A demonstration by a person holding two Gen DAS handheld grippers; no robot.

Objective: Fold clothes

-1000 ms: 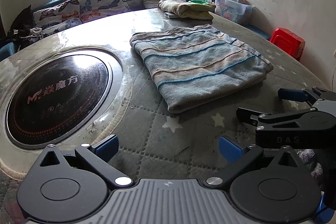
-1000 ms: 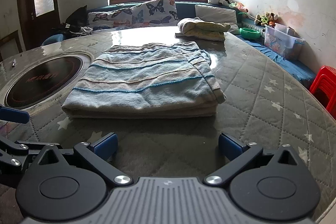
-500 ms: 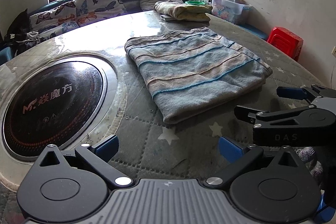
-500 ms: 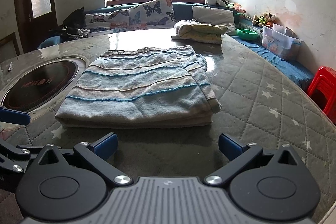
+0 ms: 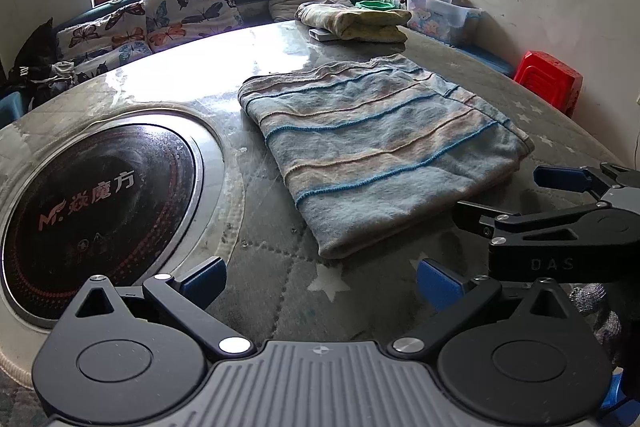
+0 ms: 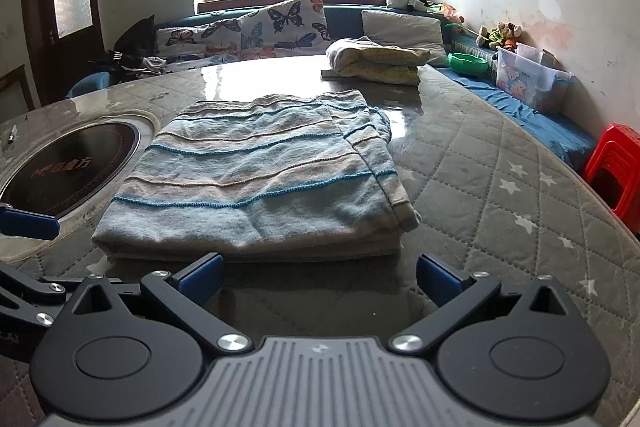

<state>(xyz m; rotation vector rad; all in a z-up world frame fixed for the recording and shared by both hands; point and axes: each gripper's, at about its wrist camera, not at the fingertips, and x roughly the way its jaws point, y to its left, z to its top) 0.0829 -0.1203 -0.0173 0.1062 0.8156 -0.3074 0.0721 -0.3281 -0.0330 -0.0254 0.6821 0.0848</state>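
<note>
Hovering wide apart and empty, both grippers' fingers (image 6: 202,275) face the folded garment (image 6: 256,179).

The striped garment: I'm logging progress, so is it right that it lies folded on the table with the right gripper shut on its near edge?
Not quite. The right wrist view shows the right gripper open, short of the folded striped garment on the table.

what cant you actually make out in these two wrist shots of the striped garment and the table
- Striped garment: it lies folded, so in both views the top layer hides how many layers lie beneath and what kind of garment it is.
- Flat item under the yellowish bundle: the bundle covers most of it in the left wrist view.
- Right claw: cut off by the frame edge in the left wrist view.
- Storage box: too small to read contents in the right wrist view.
</note>
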